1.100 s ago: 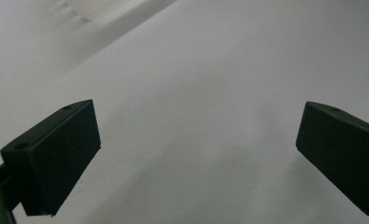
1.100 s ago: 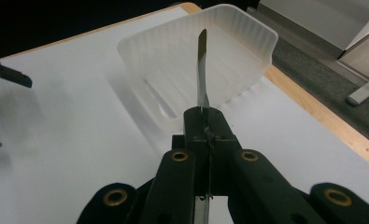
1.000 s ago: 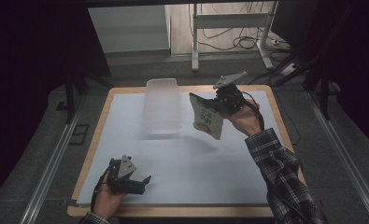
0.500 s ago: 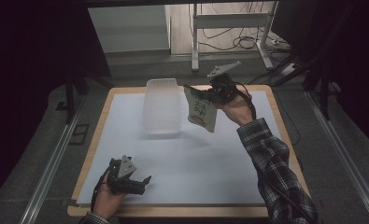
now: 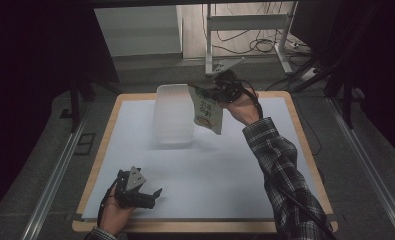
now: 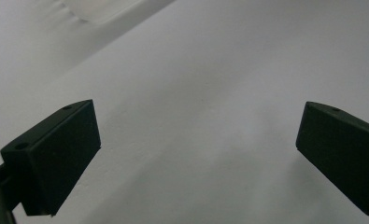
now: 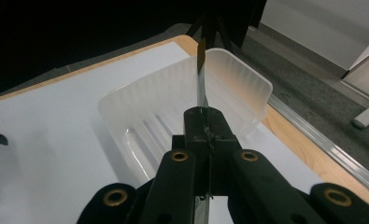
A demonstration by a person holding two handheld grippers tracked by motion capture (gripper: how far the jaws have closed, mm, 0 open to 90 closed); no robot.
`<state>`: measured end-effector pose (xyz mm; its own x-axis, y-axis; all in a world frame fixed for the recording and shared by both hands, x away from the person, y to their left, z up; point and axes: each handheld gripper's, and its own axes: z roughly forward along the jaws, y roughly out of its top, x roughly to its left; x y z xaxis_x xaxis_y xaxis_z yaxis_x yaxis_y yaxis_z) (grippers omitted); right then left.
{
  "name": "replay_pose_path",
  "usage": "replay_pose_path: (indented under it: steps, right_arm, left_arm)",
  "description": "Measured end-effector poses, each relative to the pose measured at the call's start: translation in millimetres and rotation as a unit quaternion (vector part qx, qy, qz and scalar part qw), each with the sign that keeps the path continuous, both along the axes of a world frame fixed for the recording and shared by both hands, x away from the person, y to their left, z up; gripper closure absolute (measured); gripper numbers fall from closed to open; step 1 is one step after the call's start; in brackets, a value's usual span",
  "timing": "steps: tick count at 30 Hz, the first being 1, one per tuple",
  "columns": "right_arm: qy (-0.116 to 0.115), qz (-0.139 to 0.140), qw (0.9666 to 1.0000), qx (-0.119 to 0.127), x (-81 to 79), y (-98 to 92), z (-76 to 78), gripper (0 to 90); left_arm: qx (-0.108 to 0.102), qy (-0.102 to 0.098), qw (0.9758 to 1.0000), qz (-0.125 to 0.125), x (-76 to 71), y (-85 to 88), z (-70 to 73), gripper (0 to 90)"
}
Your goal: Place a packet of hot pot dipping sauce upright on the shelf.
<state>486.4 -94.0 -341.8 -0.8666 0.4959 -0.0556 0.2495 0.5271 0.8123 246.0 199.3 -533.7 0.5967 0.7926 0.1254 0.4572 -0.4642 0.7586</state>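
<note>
My right gripper (image 5: 216, 93) is shut on the top edge of a green and white snack packet (image 5: 206, 109), which hangs in the air beside the right wall of a clear plastic bin (image 5: 173, 114) at the table's far middle. In the right gripper view the packet (image 7: 201, 77) shows edge-on between the closed jaws of that gripper (image 7: 205, 122), above the bin (image 7: 140, 116). At the near left corner of the table, my left gripper (image 5: 154, 195) rests low over the white sheet (image 5: 225, 175), open. Its jaws in the left gripper view stand wide apart with nothing between them.
The wooden table edge (image 5: 305, 135) frames the white sheet. Beyond the far edge stand a white desk frame (image 5: 245, 30) and cables on the floor. Metal rails (image 5: 50, 175) run along both sides of the table.
My right gripper has carried the packet left and away from me, closer to the bin. The left gripper has stayed where it was.
</note>
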Motion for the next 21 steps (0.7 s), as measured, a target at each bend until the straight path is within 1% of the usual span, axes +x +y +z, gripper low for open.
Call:
replay_pose_path:
  steps: [7, 16, 21]
  right_arm:
    - [0.002, 0.001, 1.0, 0.005, 10.7, 11.2, 0.3, 89.1]
    - [0.003, 0.01, 0.9999, 0.005, 21.6, 29.2, -2.4, 89.0]
    - [0.002, 0.01, 0.9999, -0.003, 26.2, 39.8, -6.7, 89.0]
  left_arm:
    - [-0.001, 0.0, 1.0, -0.001, 0.1, 0.0, 0.0, 0.0]
    - [-0.002, 0.0, 1.0, -0.001, 0.1, 0.2, -0.1, 0.0]
    - [-0.002, 0.001, 1.0, -0.002, 0.2, 0.1, -0.2, 0.0]
